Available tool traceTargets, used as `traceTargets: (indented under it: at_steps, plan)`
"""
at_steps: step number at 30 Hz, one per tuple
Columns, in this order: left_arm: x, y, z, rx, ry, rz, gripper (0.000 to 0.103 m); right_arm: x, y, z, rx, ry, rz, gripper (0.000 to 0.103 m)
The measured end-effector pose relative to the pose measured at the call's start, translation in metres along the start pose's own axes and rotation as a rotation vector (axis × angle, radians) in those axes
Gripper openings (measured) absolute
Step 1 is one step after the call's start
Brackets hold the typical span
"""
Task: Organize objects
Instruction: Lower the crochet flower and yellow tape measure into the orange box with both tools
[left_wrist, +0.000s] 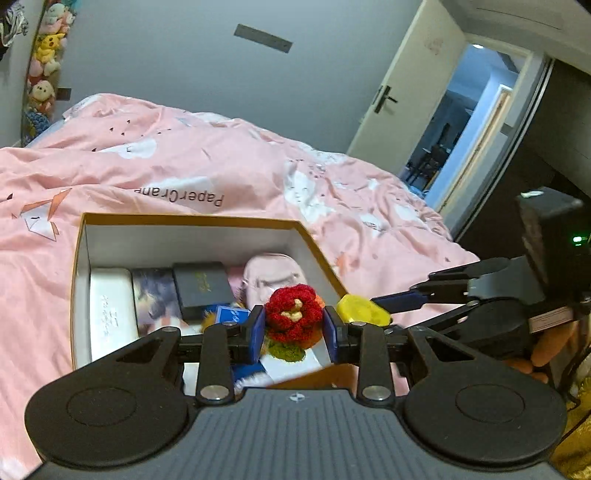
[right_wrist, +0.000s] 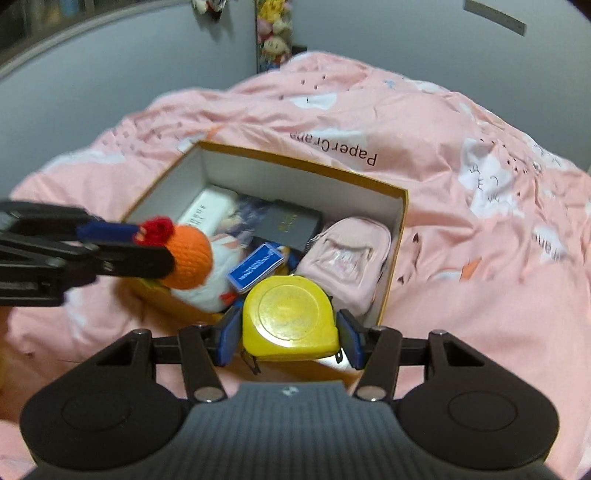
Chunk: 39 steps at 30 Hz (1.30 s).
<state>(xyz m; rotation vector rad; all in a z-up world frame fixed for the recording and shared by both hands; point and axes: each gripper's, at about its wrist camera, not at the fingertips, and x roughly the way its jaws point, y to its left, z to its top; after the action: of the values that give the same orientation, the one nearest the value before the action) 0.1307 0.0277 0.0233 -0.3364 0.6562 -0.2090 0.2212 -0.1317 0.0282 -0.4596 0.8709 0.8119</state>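
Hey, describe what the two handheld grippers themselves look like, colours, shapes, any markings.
Both match. The left gripper and right gripper each have a dark grey ribbed body with a small round logo, two black teardrop-shaped plates with circular recesses, black linkage bars with silver rivets, and jaws faced with blue pads. A black box with a green light sits on the right gripper in the left wrist view. No sleeves or cables are clearly visible.

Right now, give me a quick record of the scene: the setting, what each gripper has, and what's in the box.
setting: open box on a pink bedspread
left gripper: shut on a crocheted doll with a red flower, above the box
right gripper: shut on a yellow tape measure
in the box: white case, dark booklet, pink mini backpack, blue tag
room: open door, plush toys on the wall
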Motion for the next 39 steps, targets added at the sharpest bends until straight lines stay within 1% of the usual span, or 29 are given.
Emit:
traceTargets:
  at_steps: [3, 5, 9, 11, 13, 17, 23, 26, 30, 36, 39]
  plan:
    - [0.016, 0.011, 0.007, -0.045, 0.02, 0.014, 0.037, 0.029, -0.003, 0.015, -0.025, 0.083, -0.012, 0.057]
    - [0.023, 0.017, 0.007, -0.064, 0.026, 0.019, 0.037, 0.047, -0.008, 0.023, -0.002, 0.151, -0.013, 0.057]
    - [0.034, 0.028, 0.005, -0.109, 0.045, 0.01, 0.037, 0.082, -0.011, 0.023, 0.052, 0.292, 0.014, 0.057]
    - [0.036, 0.031, 0.004, -0.114, 0.048, 0.004, 0.037, 0.095, -0.01, 0.022, 0.042, 0.339, 0.001, 0.057]
    - [0.037, 0.033, 0.003, -0.12, 0.052, 0.0, 0.037, 0.104, -0.01, 0.021, 0.038, 0.378, -0.019, 0.057]
    - [0.04, 0.034, 0.001, -0.112, 0.053, 0.01, 0.037, 0.111, -0.003, 0.025, 0.003, 0.416, -0.041, 0.057]
    - [0.039, 0.04, 0.0, -0.136, 0.054, 0.0, 0.037, 0.129, 0.009, 0.028, -0.111, 0.495, -0.101, 0.057]
    - [0.039, 0.042, -0.001, -0.142, 0.059, -0.006, 0.037, 0.133, 0.013, 0.028, -0.149, 0.522, -0.115, 0.057]
    - [0.04, 0.041, -0.001, -0.145, 0.067, -0.017, 0.037, 0.129, 0.012, 0.028, -0.147, 0.524, -0.107, 0.057]
    - [0.041, 0.037, -0.001, -0.136, 0.073, -0.018, 0.037, 0.107, 0.005, 0.026, -0.117, 0.479, -0.106, 0.059]
    - [0.043, 0.033, 0.0, -0.126, 0.08, -0.025, 0.037, 0.087, -0.002, 0.024, -0.091, 0.423, -0.099, 0.058]
